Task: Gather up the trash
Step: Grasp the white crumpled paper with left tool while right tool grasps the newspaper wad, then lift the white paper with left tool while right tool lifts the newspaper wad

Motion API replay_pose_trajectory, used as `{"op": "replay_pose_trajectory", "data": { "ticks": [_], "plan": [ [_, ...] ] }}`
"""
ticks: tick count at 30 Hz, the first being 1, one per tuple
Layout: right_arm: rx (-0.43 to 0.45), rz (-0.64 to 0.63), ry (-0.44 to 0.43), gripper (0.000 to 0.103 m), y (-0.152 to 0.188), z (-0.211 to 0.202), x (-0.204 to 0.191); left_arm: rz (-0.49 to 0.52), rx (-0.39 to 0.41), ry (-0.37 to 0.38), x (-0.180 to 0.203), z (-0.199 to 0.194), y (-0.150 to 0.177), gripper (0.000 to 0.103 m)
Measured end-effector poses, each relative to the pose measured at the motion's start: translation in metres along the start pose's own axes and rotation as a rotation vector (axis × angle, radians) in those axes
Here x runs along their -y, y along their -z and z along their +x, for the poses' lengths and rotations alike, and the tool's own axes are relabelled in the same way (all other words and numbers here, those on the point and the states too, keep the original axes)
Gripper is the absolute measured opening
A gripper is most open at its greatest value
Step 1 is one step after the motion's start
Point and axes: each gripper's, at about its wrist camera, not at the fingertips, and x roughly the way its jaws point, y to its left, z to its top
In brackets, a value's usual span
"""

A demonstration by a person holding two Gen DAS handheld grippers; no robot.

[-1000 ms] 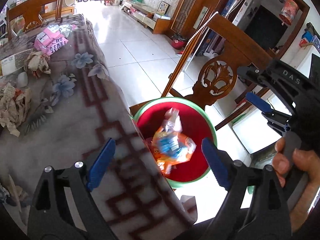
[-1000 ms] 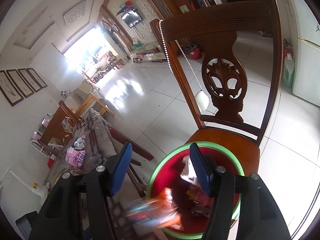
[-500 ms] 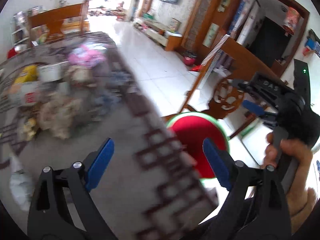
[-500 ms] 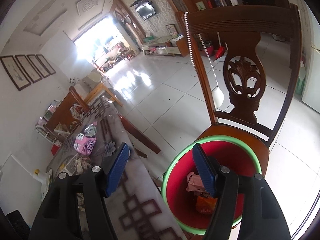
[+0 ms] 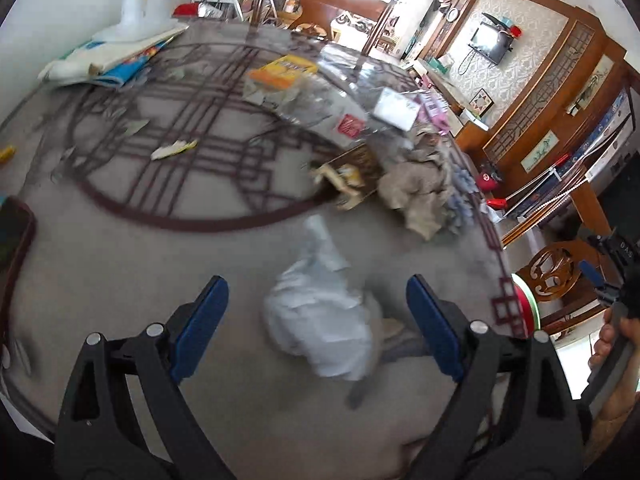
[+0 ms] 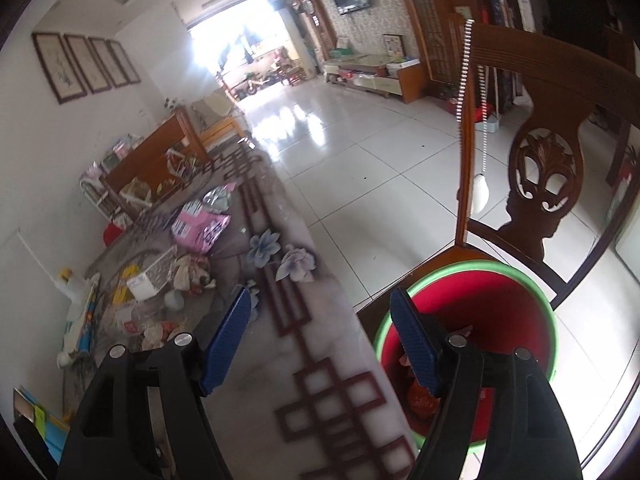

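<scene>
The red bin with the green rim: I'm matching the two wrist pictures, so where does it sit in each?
Left wrist: only a sliver of the bin shows at the right edge, past the table corner.
Right wrist: the bin fills the lower right, on the chair seat.
Shared landmark: the carved wooden chair back behind the bin.

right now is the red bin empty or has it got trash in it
Not empty. The right wrist view shows wrappers at the bottom of the red bin, partly hidden behind the open right gripper.
</scene>
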Motion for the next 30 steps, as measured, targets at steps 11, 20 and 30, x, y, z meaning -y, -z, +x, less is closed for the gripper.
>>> {"op": "replay_pose_trajectory", "data": {
  "ticks": [11,20,30],
  "plan": [
    [-0.119,-0.169,-0.039,0.070,0.024,0.039,-0.082,0.014,-0.080,0.107,-0.011,0.029,0.012,0.055],
    [-0.212,-0.296,-0.129,0.077,0.044,0.078,-0.150,-0.047,-0.067,0.127,-0.029,0.020,0.008,0.055],
    [-0.306,-0.245,-0.202,0.077,0.046,0.133,-0.176,-0.086,-0.083,0.133,-0.038,0.022,0.007,0.055]
  ]
}}
